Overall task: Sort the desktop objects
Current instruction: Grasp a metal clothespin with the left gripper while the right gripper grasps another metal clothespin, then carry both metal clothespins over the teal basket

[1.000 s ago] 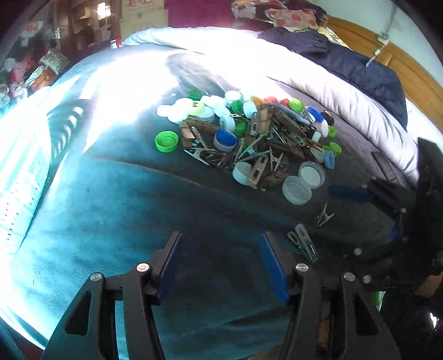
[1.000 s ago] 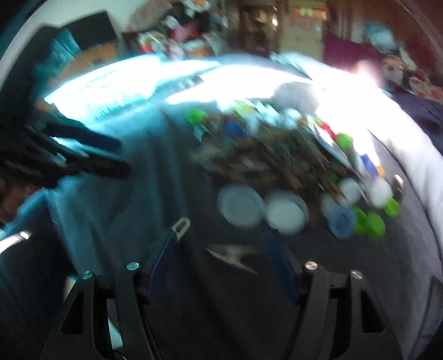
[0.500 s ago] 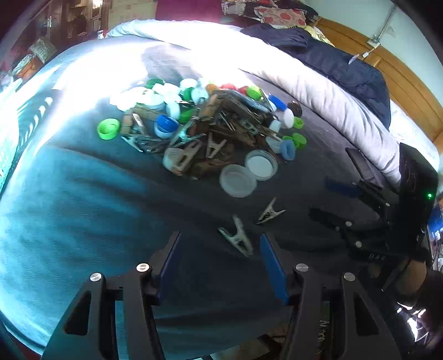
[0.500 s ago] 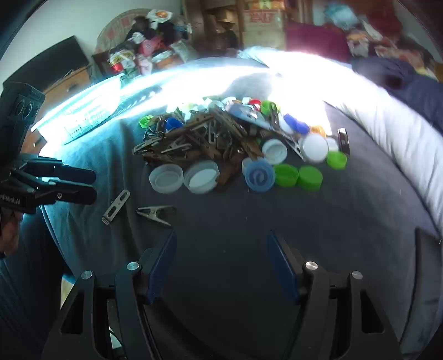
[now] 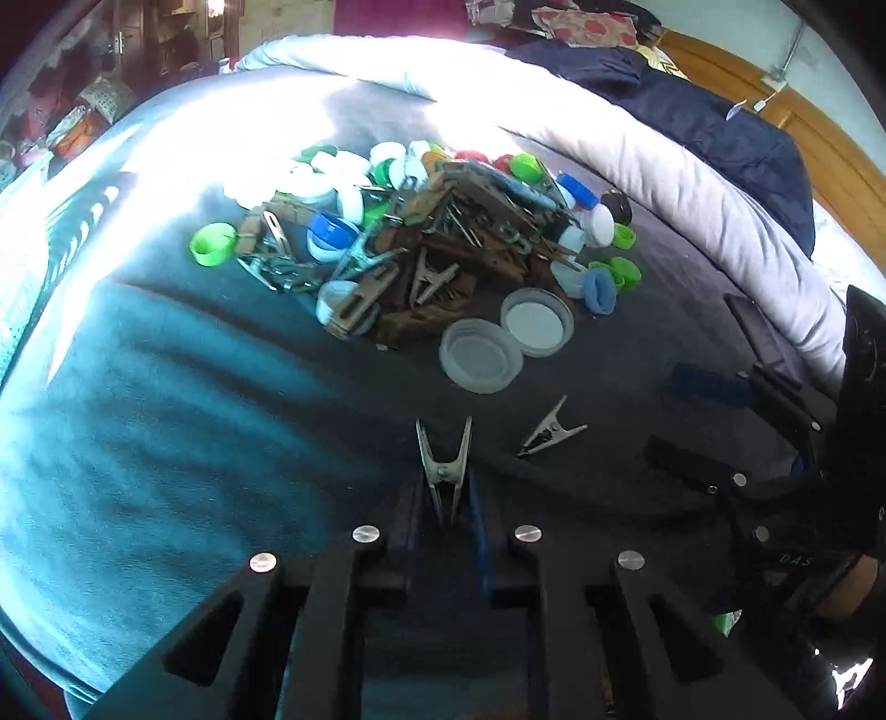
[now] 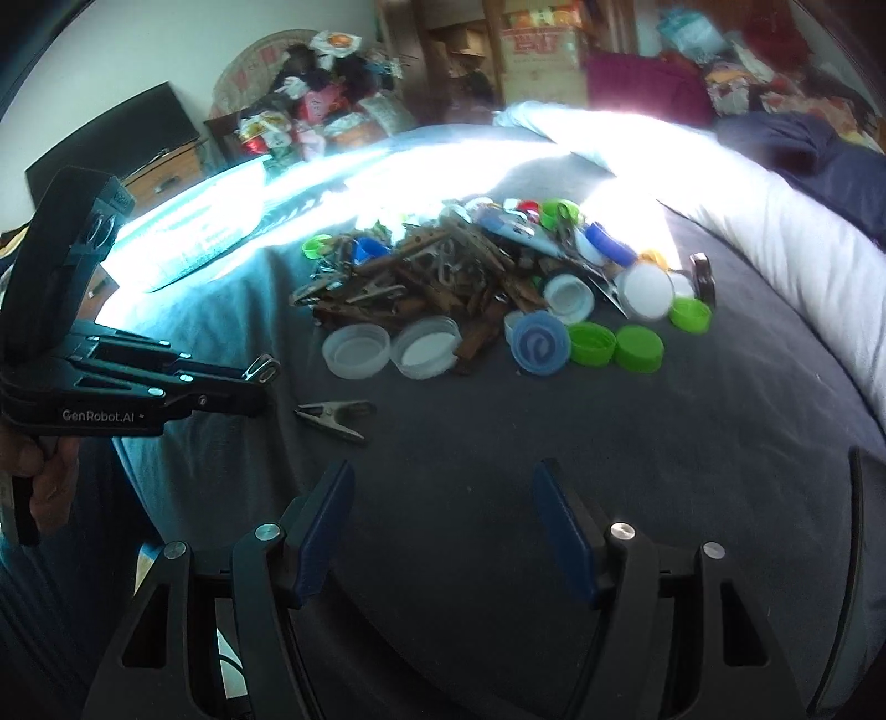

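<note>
Since a moment ago the left tool (image 5: pixel 443 498) has pressed together on the small silver metal clip (image 5: pixel 444 468), lying on the dark bed blanket (image 5: pixel 609 432). The right tool (image 6: pixel 443 515) hangs spread, nothing between. Beyond lie a second metal clip (image 5: pixel 551 429) and the heap of clothespins and bottle caps (image 5: pixel 443 243).

A bed (image 5: pixel 166 471) fills most of the room, spread with a dark blanket that turns teal toward the near edge. Hard light (image 6: pixel 421 160) falls across its far side and washes the cloth out to white. A pale quilt (image 5: pixel 692 183) is bunched along one side, with a navy cover (image 5: pixel 709 116) heaped on it. Beyond that runs a wooden headboard (image 5: pixel 830 160) under a pale wall (image 6: pixel 166 50). At the far end stand cluttered shelves (image 6: pixel 332 111), a cardboard box (image 6: pixel 542 50) and what may be a dark screen (image 6: pixel 111 138).
</note>
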Demonstrator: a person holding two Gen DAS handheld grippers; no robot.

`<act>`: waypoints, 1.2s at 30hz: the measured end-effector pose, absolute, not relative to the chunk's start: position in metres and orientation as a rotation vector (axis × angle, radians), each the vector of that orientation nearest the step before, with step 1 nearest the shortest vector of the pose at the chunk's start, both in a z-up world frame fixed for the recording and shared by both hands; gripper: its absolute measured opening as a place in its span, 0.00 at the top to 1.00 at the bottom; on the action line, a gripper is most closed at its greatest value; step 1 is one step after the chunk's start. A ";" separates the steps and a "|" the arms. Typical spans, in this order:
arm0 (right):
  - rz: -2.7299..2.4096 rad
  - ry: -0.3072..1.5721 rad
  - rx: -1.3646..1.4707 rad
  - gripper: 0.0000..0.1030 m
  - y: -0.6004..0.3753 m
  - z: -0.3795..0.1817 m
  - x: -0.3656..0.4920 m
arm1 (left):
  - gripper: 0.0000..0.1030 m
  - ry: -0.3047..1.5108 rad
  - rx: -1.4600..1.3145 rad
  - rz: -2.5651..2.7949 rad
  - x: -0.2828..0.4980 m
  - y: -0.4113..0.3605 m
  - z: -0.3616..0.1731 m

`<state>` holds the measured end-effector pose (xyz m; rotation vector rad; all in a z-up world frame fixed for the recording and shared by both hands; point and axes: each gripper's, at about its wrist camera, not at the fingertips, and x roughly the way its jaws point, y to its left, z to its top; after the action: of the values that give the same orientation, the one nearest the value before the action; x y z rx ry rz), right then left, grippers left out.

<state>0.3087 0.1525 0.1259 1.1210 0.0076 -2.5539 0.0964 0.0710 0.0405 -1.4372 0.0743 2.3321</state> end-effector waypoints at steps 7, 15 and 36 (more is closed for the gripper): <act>-2.240 0.432 1.063 0.37 0.108 0.135 0.278 | 0.85 0.019 -1.471 2.357 0.099 0.032 0.042; -1.996 0.621 1.136 0.62 0.078 0.116 0.250 | 0.85 -0.013 -1.482 2.330 0.091 0.040 0.026; -2.470 -0.154 1.140 0.84 0.160 0.171 0.259 | 0.85 0.137 -1.224 2.508 0.091 0.036 0.088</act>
<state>0.2588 0.1596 0.1709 1.1399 -0.1542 -2.4704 0.0915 0.0363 0.0880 -1.2240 0.1370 2.5085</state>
